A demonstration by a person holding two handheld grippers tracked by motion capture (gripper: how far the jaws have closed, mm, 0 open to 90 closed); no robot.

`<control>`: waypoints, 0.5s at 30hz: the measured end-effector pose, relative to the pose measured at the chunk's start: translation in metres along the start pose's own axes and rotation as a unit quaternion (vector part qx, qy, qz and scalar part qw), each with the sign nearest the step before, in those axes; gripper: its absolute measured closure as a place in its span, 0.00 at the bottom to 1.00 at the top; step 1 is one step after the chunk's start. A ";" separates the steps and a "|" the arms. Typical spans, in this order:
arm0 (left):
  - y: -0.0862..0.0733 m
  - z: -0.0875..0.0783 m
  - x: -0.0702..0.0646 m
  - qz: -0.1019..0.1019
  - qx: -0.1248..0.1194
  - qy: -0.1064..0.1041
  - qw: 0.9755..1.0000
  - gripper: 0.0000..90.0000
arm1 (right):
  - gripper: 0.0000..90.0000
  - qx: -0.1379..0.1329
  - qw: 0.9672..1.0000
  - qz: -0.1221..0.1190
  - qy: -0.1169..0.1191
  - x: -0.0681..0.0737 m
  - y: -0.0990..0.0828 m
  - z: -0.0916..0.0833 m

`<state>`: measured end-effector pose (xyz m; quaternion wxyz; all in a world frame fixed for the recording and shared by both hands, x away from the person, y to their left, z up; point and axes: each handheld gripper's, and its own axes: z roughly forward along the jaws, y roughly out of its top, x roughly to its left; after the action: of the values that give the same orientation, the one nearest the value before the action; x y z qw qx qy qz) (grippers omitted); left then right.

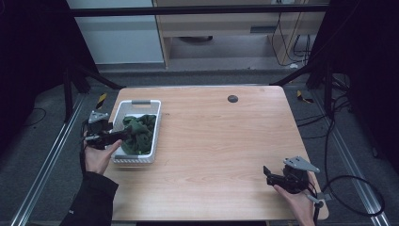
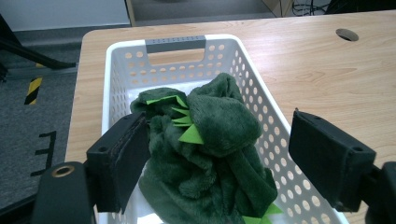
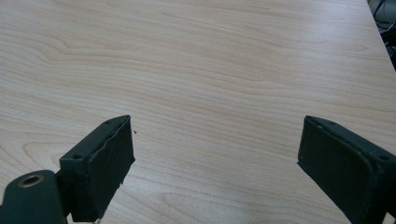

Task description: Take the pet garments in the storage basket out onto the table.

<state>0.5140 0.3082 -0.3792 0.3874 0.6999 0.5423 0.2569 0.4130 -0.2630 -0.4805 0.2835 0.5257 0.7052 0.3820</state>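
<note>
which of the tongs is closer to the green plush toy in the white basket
Left. The left tongs are open at the green plush toy in the white basket, a jaw either side. The right tongs hang open over bare table at the near right corner.

Open tabletop centre and right; left edge crowded by the basket.

The white perforated basket (image 1: 153,121) sits at the table's (image 1: 221,141) left edge, dark green plush (image 1: 139,132) heaped above its rim and taking up most of the inside; a bare strip remains behind it near the grey handle (image 2: 175,44). Left gripper (image 2: 219,161), jaws spread, straddles the plush, one jaw against it. Right gripper (image 1: 269,175), jaws apart, hovers over bare wood near the right front corner. A small round hole (image 1: 232,98) sits near the far edge.
</note>
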 end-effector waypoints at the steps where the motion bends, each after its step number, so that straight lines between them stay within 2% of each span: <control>1: 0.001 0.001 0.000 0.001 0.001 0.000 1.000 0.22 | 0.12 0.002 1.000 0.002 0.002 0.000 0.000 0.000; 8: 0.010 0.010 -0.002 0.009 0.016 -0.002 1.000 0.22 | 0.11 0.001 1.000 0.001 0.002 0.000 0.001 0.000; 15: 0.012 0.021 -0.005 0.012 0.035 -0.002 0.999 0.22 | 0.11 0.001 1.000 -0.002 0.002 -0.001 0.001 0.001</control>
<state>0.5355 0.2965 -0.3810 0.3606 0.7200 0.5417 0.2408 0.4141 -0.2636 -0.4801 0.2823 0.5243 0.7071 0.3813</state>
